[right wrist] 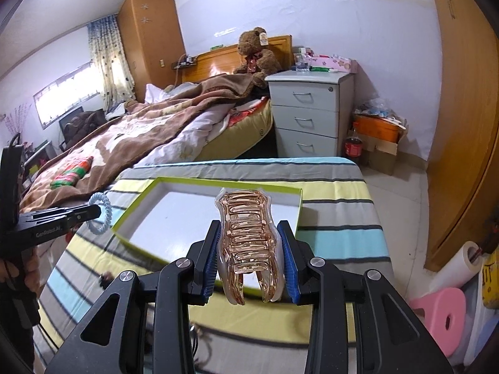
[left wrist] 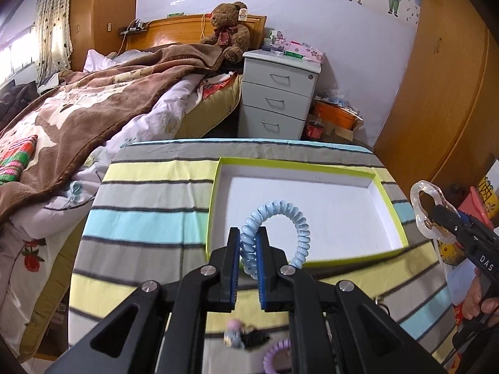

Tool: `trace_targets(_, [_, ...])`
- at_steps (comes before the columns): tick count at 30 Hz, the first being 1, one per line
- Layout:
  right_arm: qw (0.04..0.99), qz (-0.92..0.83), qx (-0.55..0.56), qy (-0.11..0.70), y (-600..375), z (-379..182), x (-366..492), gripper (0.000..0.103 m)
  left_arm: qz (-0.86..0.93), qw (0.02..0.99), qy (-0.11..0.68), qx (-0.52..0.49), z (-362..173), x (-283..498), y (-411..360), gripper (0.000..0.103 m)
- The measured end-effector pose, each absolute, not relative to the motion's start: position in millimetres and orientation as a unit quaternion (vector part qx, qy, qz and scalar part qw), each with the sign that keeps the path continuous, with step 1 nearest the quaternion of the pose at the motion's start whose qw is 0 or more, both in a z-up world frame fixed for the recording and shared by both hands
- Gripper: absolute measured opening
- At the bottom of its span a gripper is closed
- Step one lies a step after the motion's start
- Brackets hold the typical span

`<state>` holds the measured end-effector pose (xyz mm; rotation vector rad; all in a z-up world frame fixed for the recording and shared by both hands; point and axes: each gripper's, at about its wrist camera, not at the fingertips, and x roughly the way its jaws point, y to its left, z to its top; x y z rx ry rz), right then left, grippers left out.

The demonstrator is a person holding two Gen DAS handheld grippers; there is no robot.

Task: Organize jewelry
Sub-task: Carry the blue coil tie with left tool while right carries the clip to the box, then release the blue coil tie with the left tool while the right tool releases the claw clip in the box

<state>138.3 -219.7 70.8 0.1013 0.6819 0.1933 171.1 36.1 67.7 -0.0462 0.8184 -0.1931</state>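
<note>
Clamped between left gripper [left wrist: 248,243] pads: blue coil hair tie [left wrist: 274,218].

Left tongs [left wrist: 248,243] clamped on a blue spiral hair tie [left wrist: 274,227], blue pads pressing either side, held level and raised. Right tongs [right wrist: 249,249] clamped on a rose-gold hair claw clip [right wrist: 249,243], also raised. Bare hand [left wrist: 478,296] grips right handle, fingers curled.
</note>
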Motion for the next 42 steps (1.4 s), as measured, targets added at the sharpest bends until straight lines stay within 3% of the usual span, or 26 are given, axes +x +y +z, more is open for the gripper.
trace_targets(18, [0.919, 0.064, 0.044, 0.386, -221, 34, 207, 0.037, -0.096, 0.892, 0.439, -0.052, 31, 244, 24, 0.01])
trace_targets(42, [0.918, 0.042, 0.002, 0.394, -214, 15, 224, 0.037, -0.078, 0.874, 0.479, -0.04, -3, 268, 13, 0.011])
